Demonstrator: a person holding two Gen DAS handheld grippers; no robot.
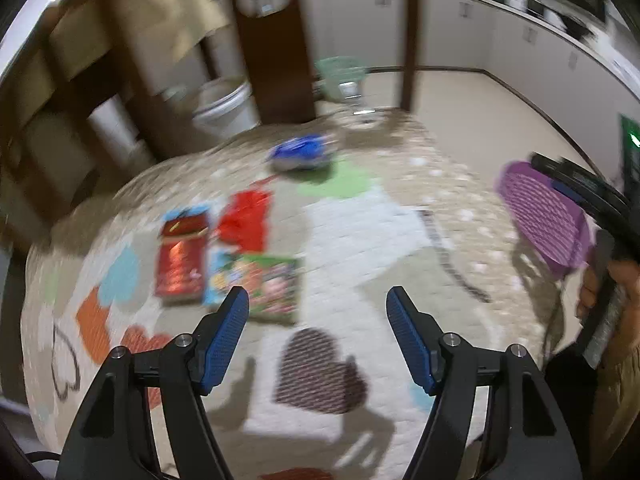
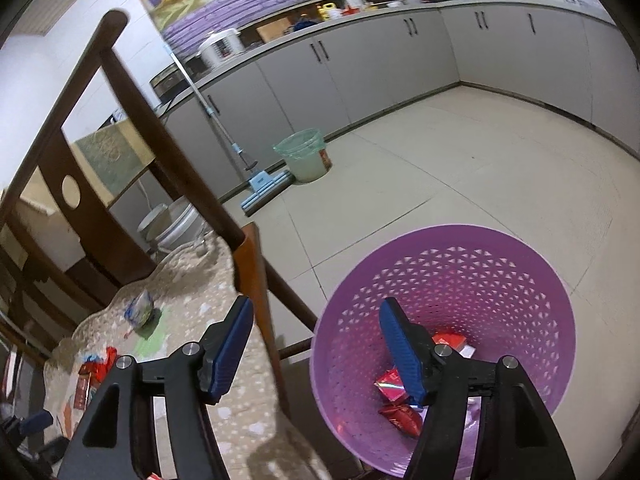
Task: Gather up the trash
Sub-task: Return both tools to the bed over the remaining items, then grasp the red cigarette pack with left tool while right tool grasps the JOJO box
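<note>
Collection partly done: some wrappers in the basket, more litter on the table.

I judge about half remains. My right gripper (image 2: 316, 344) hangs above the purple perforated plastic basket (image 2: 460, 264), wide open and empty; 3 glossy red packets (image 2: 390, 386) lie inside. My left gripper (image 1: 318, 314), equally spread and empty, faces the patterned tablecloth (image 1: 360, 220), where a flat red box (image 1: 182, 258), a crumpled red wrapper (image 1: 246, 218), a colourful flat packet (image 1: 260, 280) and a rounded blue wrapper (image 1: 302, 152) lie, blurred.
</note>
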